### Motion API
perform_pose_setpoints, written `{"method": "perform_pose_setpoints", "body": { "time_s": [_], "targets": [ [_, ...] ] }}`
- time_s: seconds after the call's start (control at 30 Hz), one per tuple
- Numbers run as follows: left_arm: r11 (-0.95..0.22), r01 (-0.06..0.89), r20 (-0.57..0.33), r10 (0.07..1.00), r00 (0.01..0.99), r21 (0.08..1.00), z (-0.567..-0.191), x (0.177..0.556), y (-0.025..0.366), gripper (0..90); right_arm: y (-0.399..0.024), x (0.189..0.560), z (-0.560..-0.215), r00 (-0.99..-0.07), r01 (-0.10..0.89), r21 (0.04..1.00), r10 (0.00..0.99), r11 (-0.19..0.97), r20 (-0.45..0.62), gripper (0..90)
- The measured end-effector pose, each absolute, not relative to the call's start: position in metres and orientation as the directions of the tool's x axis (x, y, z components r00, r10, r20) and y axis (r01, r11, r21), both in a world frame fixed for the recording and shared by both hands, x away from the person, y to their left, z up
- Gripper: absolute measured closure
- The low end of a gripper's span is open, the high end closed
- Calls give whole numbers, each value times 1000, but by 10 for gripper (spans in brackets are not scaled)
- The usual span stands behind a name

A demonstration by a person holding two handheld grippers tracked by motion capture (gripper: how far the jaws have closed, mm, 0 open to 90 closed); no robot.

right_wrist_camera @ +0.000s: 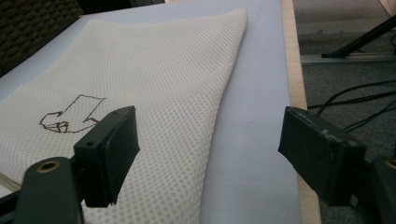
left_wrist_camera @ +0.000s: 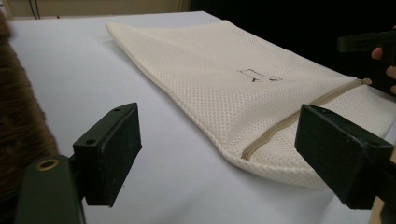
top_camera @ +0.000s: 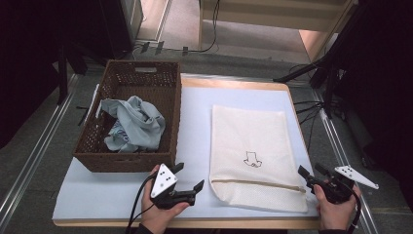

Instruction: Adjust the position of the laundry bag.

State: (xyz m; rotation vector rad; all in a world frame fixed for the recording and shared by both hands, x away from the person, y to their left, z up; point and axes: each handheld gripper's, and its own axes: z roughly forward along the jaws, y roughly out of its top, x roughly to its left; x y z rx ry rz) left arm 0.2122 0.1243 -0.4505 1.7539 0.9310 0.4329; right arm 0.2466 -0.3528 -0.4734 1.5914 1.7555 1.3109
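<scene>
The left gripper rests near the front edge of the tabletop, jaws spread and holding nothing, aimed at the near left corner of the mesh laundry bag. The right gripper sits at the front right corner, jaws likewise apart and empty, just beside the bag's zipper end.

The work in hand looks like getting the bag open at its zipper, which runs across the bag close to its near edge. To do it well, I would judge that one gripper should pin the fabric beside the zipper while the other finds the pull; where the pull sits cannot be told from here. The mesh is limp and thin, so pinch a single layer low and flat.

The bag is cream, finely perforated, rectangular, lying flat with a small brown line drawing on it. Farther back, at the left edge, stands a dark woven basket, rigid and ribbed, holding a crumpled pale blue cloth.
</scene>
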Motion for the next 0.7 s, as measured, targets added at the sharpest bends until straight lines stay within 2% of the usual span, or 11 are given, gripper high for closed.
{"method": "perform_pose_setpoints", "body": {
  "time_s": [0.03,0.07,0.13,0.27,0.37,0.5,0.57,0.7],
  "targets": [
    [-151,390,-138,773,620,908,-451,214,118,192,-353,247,-473,-249,523,846,930,-106,270,303],
    [-157,402,-135,782,608,902,-452,215,113,273,-353,250,-475,-247,532,840,929,-107,275,355],
    [-175,431,-156,760,631,885,-457,219,97,293,-352,254,-476,-231,547,831,937,-96,261,395],
    [-212,495,-180,755,630,842,-465,224,78,328,-353,262,-478,-233,583,805,926,-113,298,465],
    [-214,513,-208,736,644,831,-468,226,73,334,-352,271,-482,-242,622,772,905,-131,349,471],
    [-279,545,-180,744,643,791,-475,225,63,315,-345,278,-486,-241,648,753,908,-112,343,465],
    [-306,557,-163,753,638,772,-477,224,60,275,-337,285,-488,-246,674,734,913,-81,326,454],
    [-341,585,-142,767,626,736,-478,222,56,304,-333,290,-489,-252,697,714,913,-60,322,465]
  ]
}}
